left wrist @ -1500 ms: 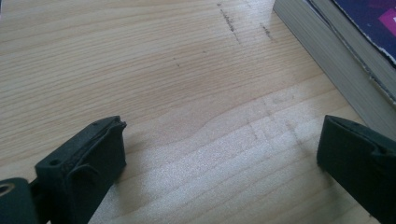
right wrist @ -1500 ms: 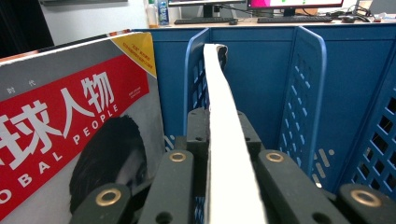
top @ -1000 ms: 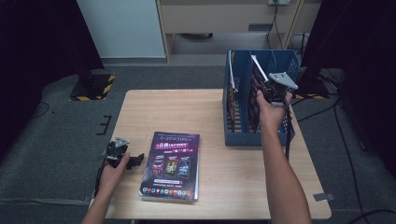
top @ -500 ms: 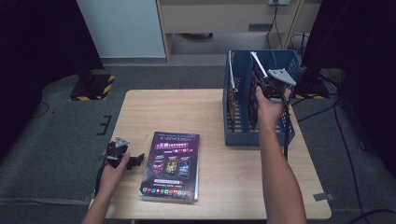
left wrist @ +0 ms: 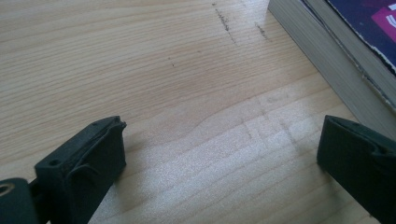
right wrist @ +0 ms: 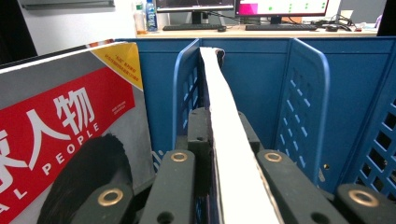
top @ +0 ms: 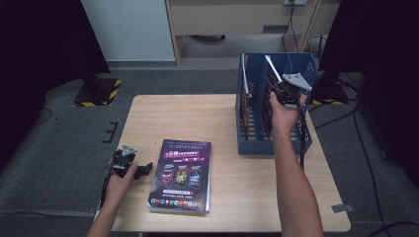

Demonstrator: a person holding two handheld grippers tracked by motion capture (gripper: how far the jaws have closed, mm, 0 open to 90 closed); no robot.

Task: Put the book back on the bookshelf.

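A blue file rack (top: 274,143) stands at the table's back right, its dividers (right wrist: 306,93) close in the right gripper view. My right gripper (top: 279,92) reaches into it from above, shut on the top edge of a thin magazine (right wrist: 223,140) that stands tilted in a middle slot (top: 272,70). Another magazine with a red and grey cover (right wrist: 70,126) leans in the slot to its left. A purple magazine (top: 181,174) lies flat at the table's front. My left gripper (top: 142,168) rests on the wood just left of it, open (left wrist: 224,140) with nothing between its jaws.
The purple magazine's thick page edge (left wrist: 322,51) lies right of the left gripper's jaws. Bare wood table (top: 197,118) spreads between the flat magazine and the rack. A cable (top: 302,143) hangs from the right gripper down the rack's side. Desks with monitors (right wrist: 280,7) stand beyond.
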